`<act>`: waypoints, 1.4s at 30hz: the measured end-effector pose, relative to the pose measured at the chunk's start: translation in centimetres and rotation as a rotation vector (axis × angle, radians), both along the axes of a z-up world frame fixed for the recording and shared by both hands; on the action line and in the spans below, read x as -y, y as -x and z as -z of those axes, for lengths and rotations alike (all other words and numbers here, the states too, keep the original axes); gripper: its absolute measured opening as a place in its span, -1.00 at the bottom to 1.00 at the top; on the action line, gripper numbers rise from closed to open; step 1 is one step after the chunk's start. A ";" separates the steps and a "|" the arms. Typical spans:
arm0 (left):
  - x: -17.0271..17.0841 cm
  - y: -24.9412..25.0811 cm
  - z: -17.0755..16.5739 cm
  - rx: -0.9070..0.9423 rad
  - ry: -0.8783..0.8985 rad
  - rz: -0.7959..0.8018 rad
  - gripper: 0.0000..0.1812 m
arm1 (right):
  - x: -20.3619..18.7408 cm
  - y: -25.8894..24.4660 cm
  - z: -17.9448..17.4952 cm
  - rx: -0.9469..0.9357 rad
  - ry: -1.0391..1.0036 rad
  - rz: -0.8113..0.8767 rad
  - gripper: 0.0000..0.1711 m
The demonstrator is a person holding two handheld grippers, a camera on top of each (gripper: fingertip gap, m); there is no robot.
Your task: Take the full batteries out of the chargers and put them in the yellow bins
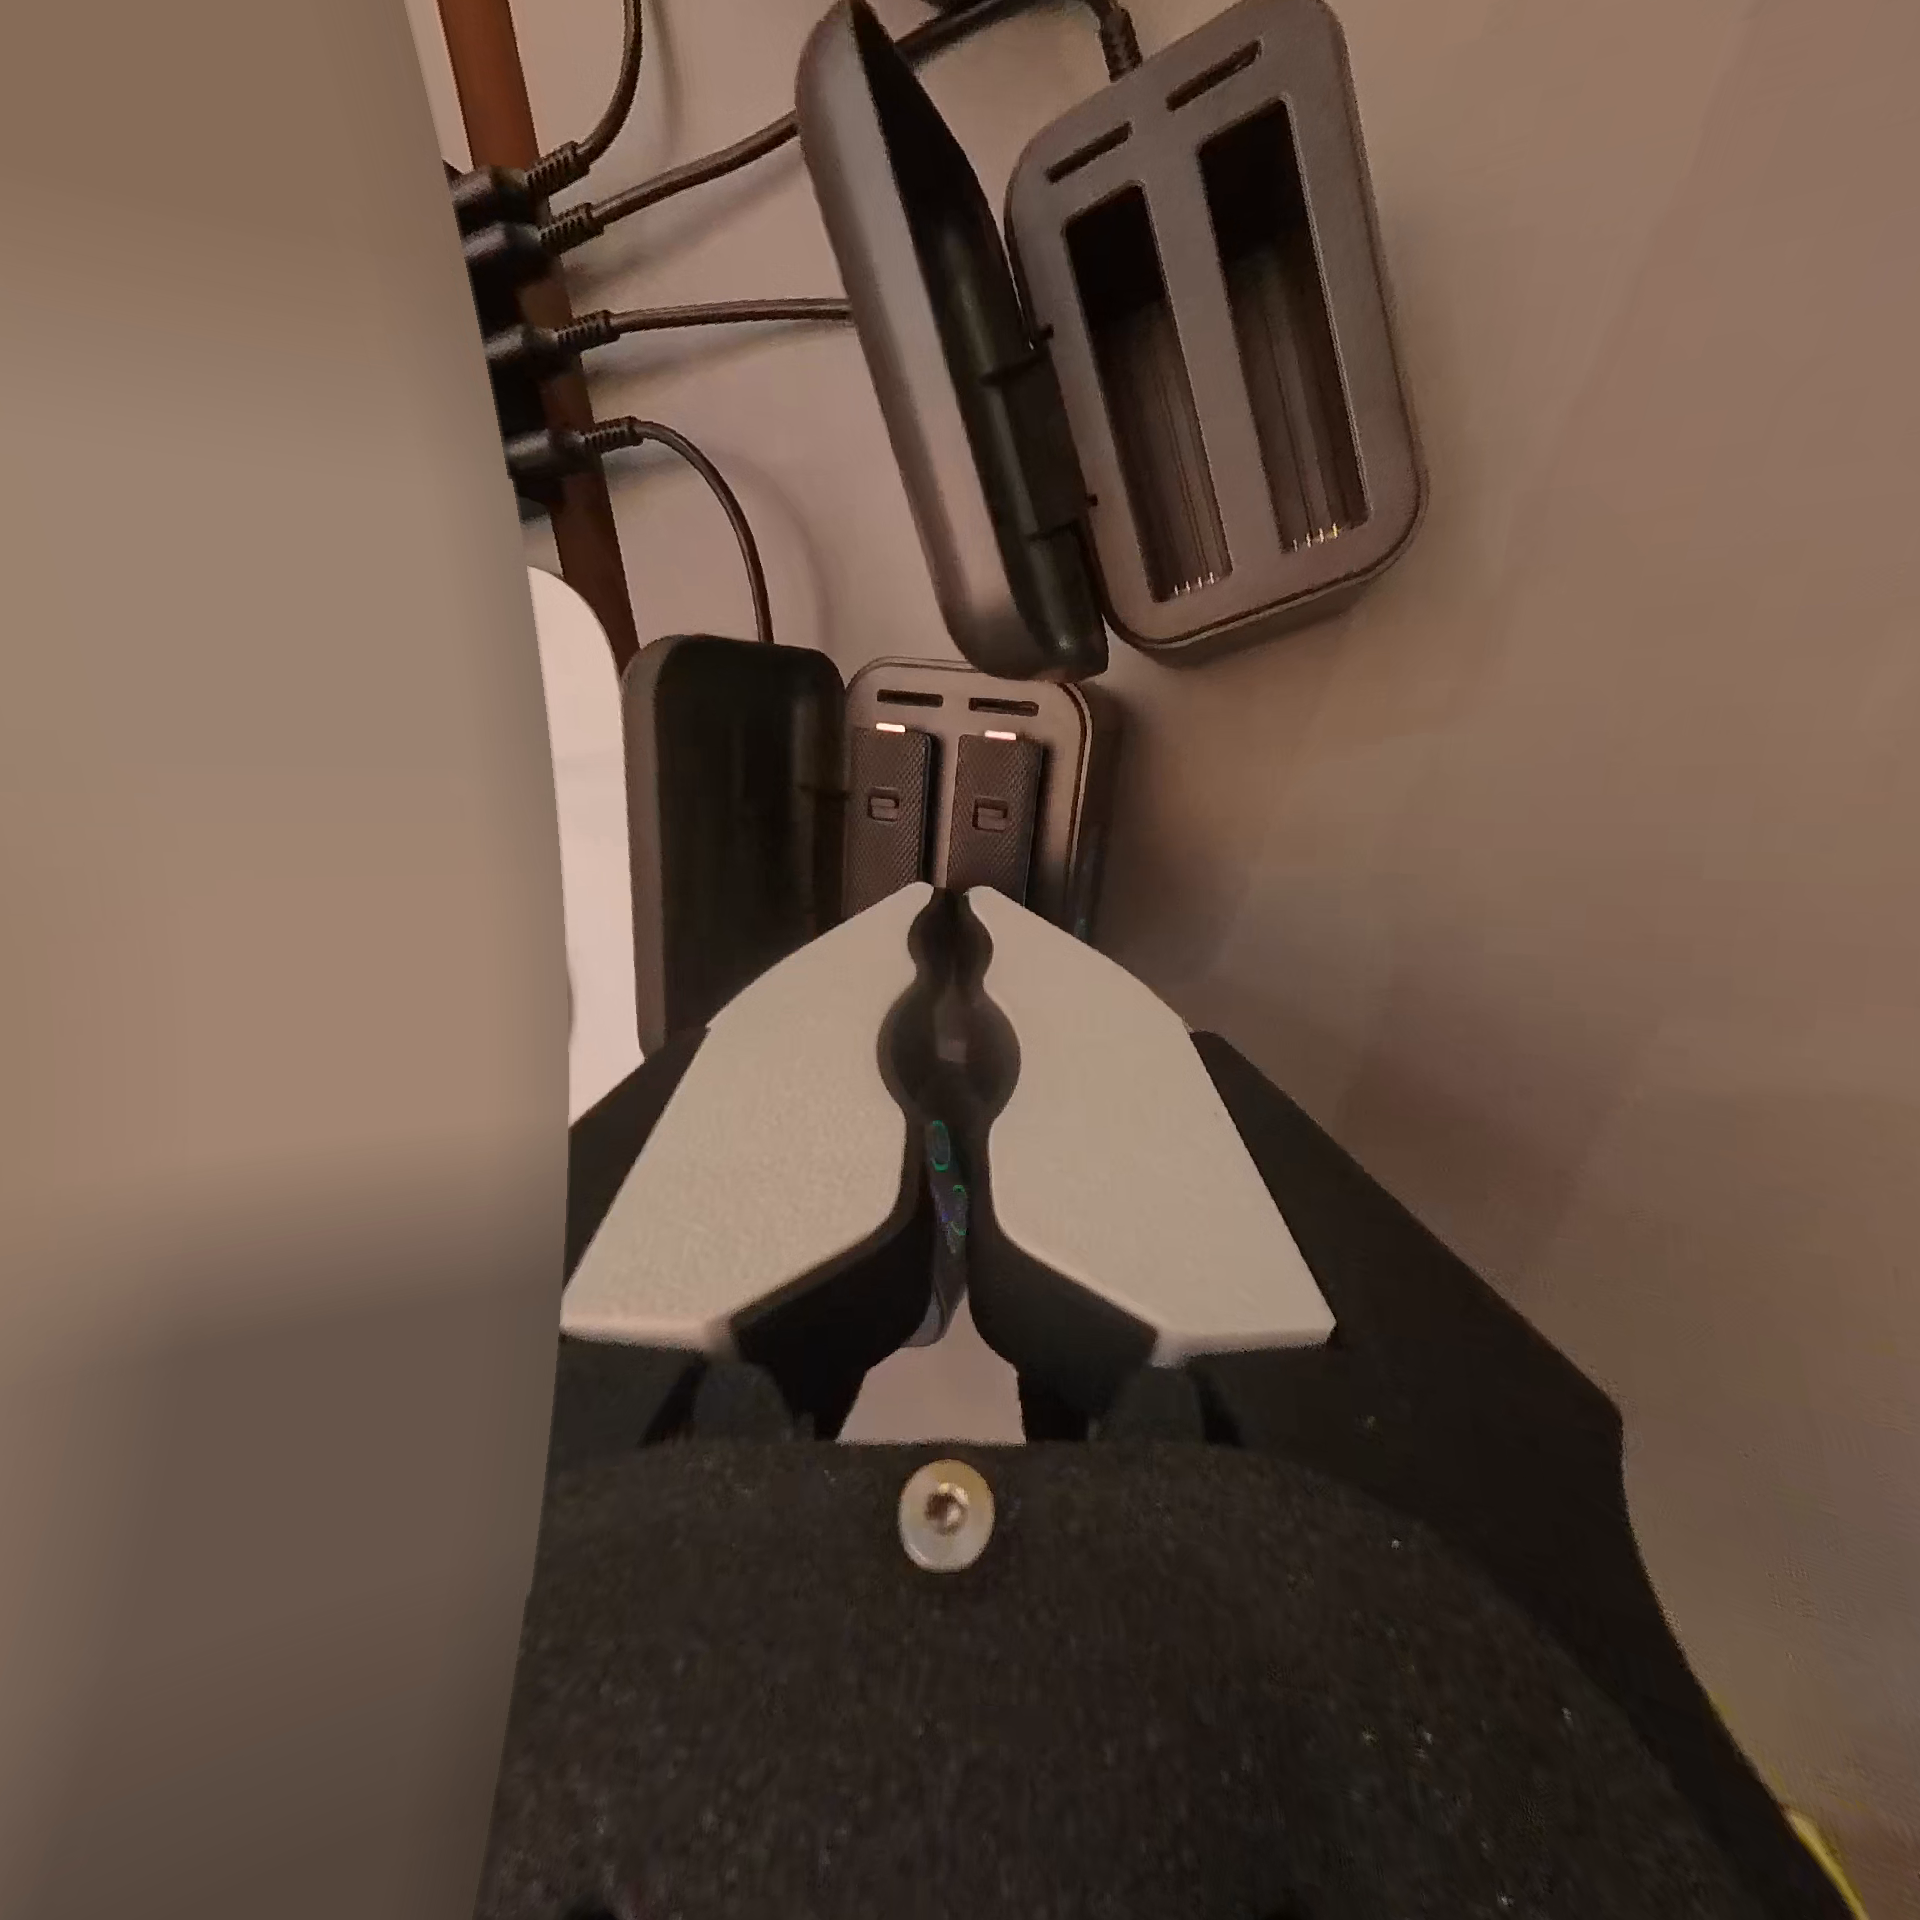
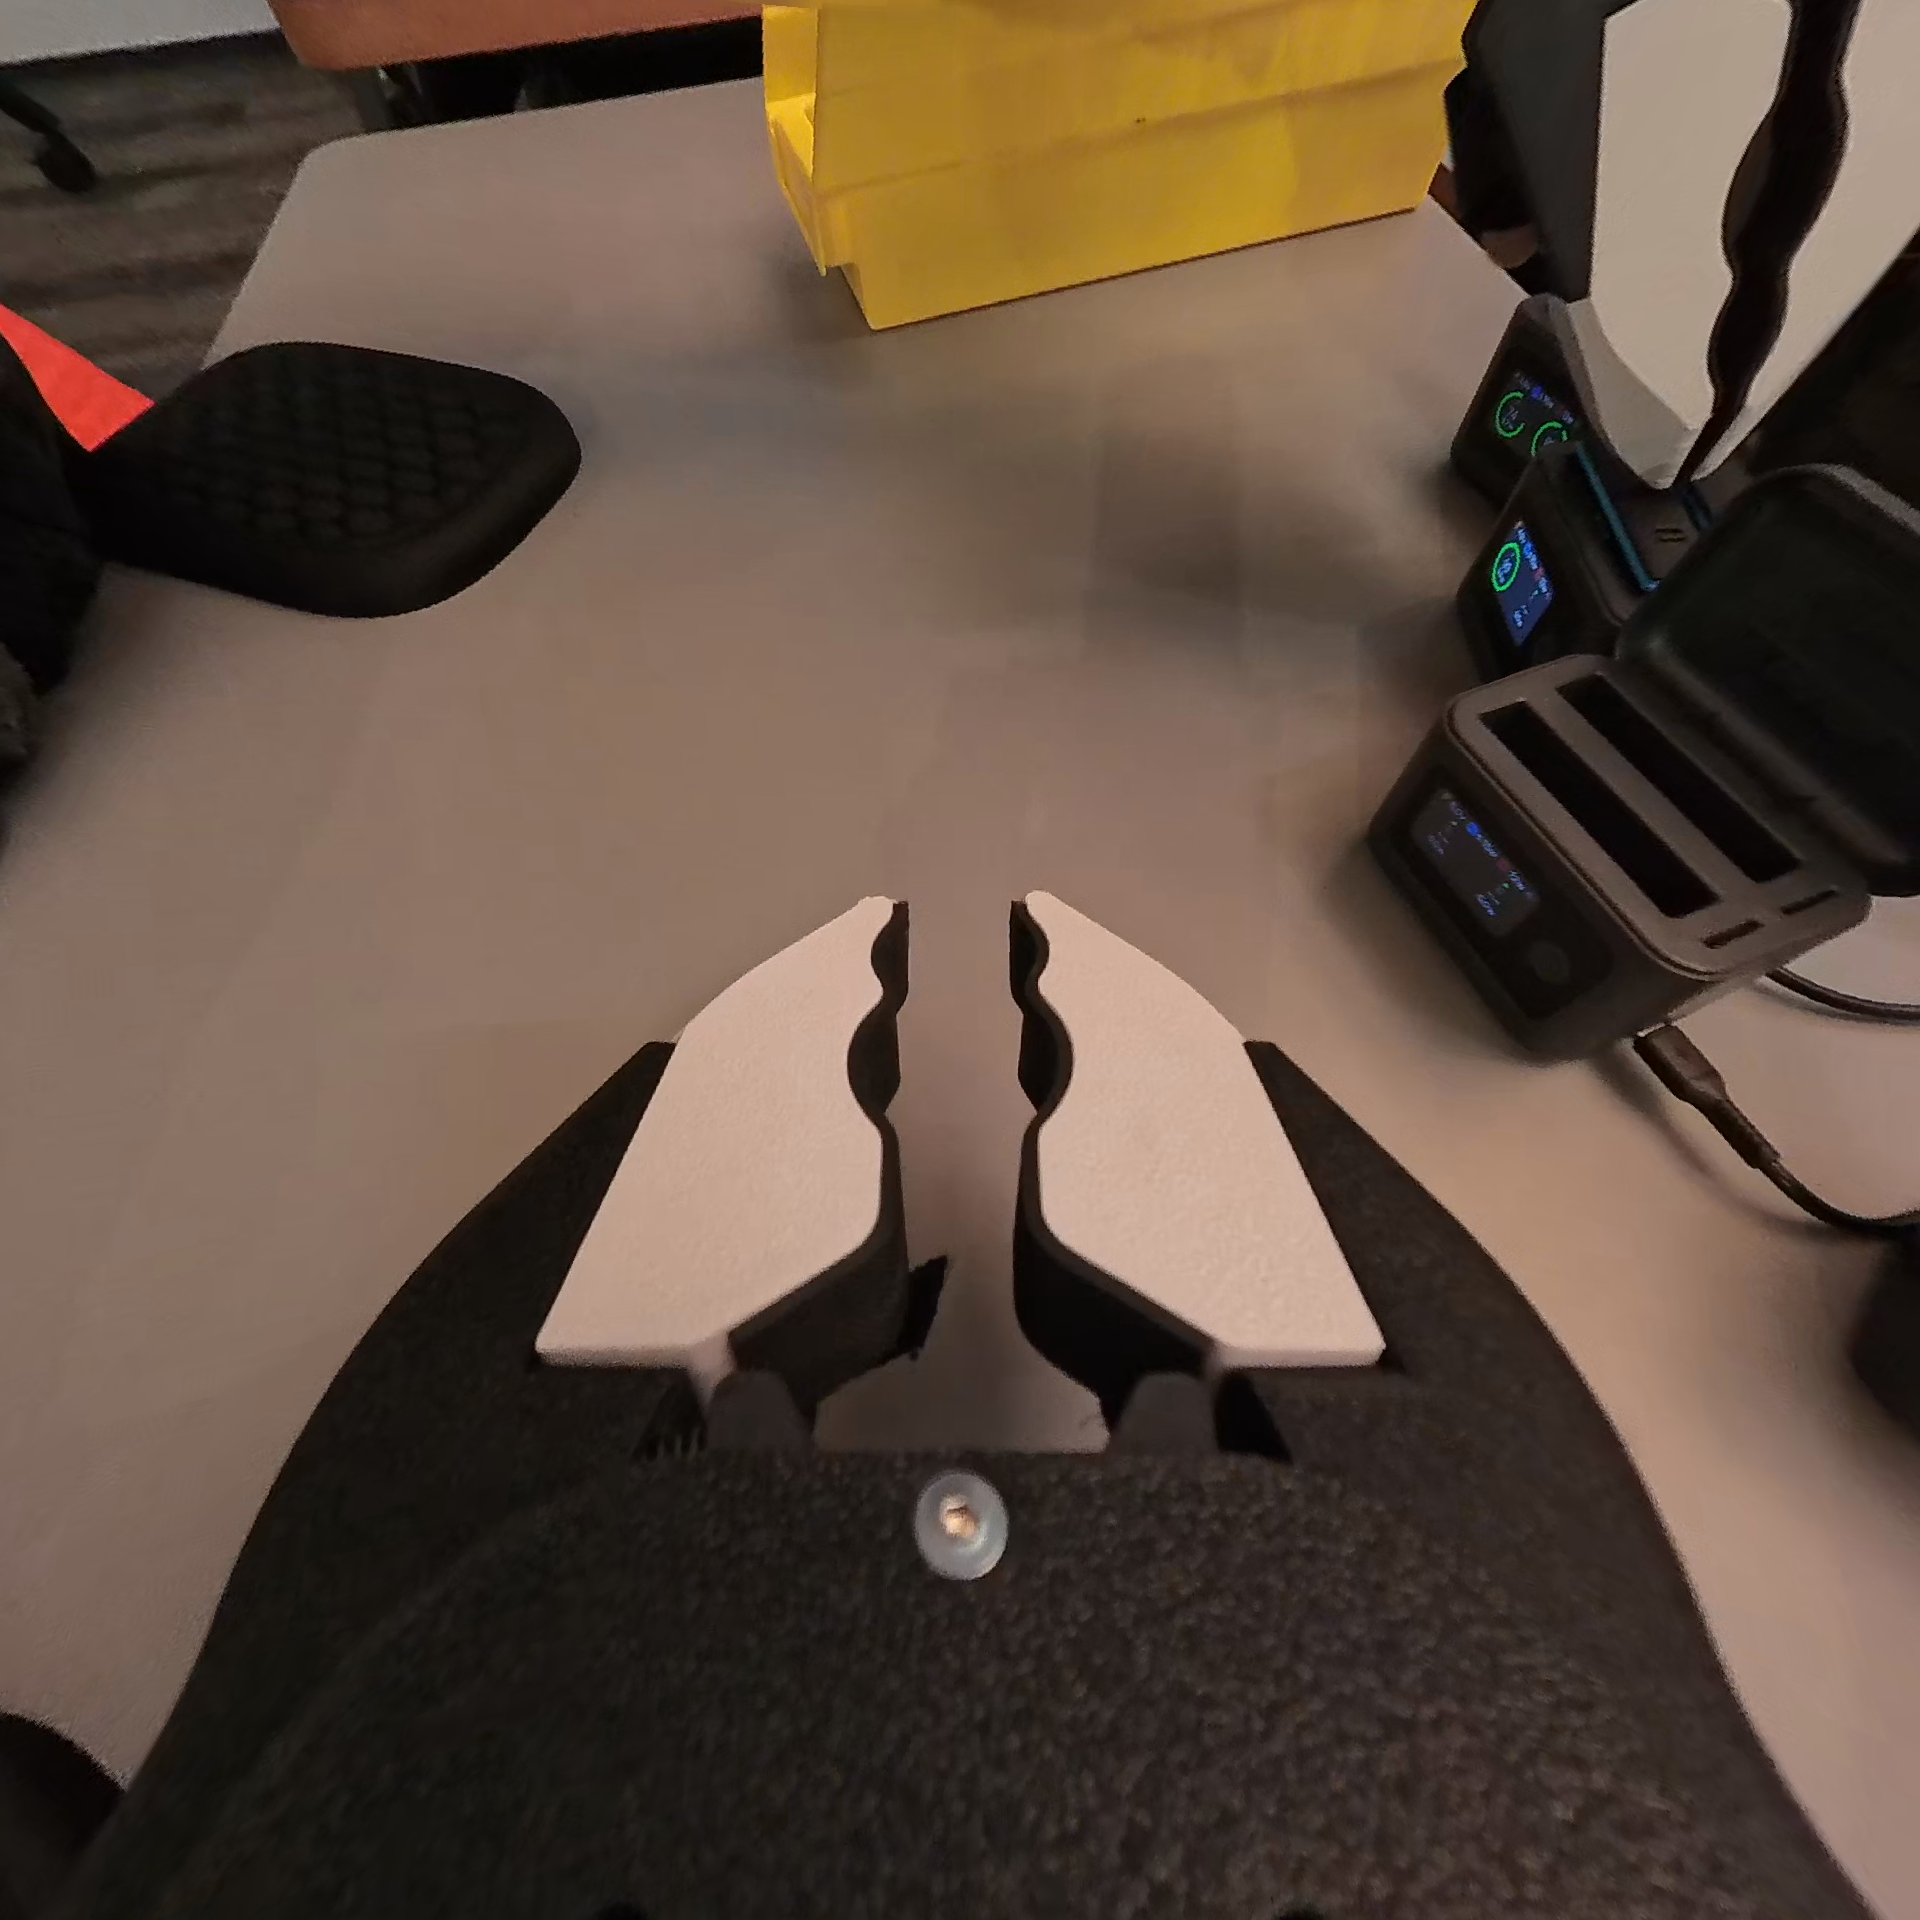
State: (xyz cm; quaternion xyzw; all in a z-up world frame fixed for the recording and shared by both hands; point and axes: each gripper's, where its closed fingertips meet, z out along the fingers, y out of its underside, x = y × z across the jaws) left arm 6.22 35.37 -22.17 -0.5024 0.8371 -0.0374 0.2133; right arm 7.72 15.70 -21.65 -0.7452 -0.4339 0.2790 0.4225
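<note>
Grey-fingered left gripper (image 1: 948, 891) points down, clamped on a battery (image 1: 948, 1195); right gripper (image 2: 959, 906) hovers apart.

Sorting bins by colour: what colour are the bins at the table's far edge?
Yellow bins, clearest in the right wrist view.

Left wrist view: looks steeply down, close over the dark grey battery chargers (image 1: 977, 800) along the pale grey desk's (image 1: 1558, 727) cable-side edge.
Right wrist view: higher and farther back, facing across the desk (image 2: 831, 675) toward its far edge with the yellow plastic bins (image 2: 1101, 156).
Shared: the open-lidded empty two-slot charger (image 1: 1216, 353) (image 2: 1621, 862) and its neighbours.
</note>
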 end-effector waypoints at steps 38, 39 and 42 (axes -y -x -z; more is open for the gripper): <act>1.8 3.3 -10.0 0.216 -0.189 -0.047 -0.88 | -0.3 -0.1 -0.3 -0.008 -0.017 0.015 -0.79; 2.3 4.6 -11.3 0.254 -0.184 -0.073 -0.88 | -0.4 -0.1 -0.3 -0.008 -0.021 0.019 -0.79; 3.5 9.8 -14.0 0.300 -0.161 -0.165 -0.80 | -0.6 -0.2 -0.4 -0.008 -0.033 0.040 -0.79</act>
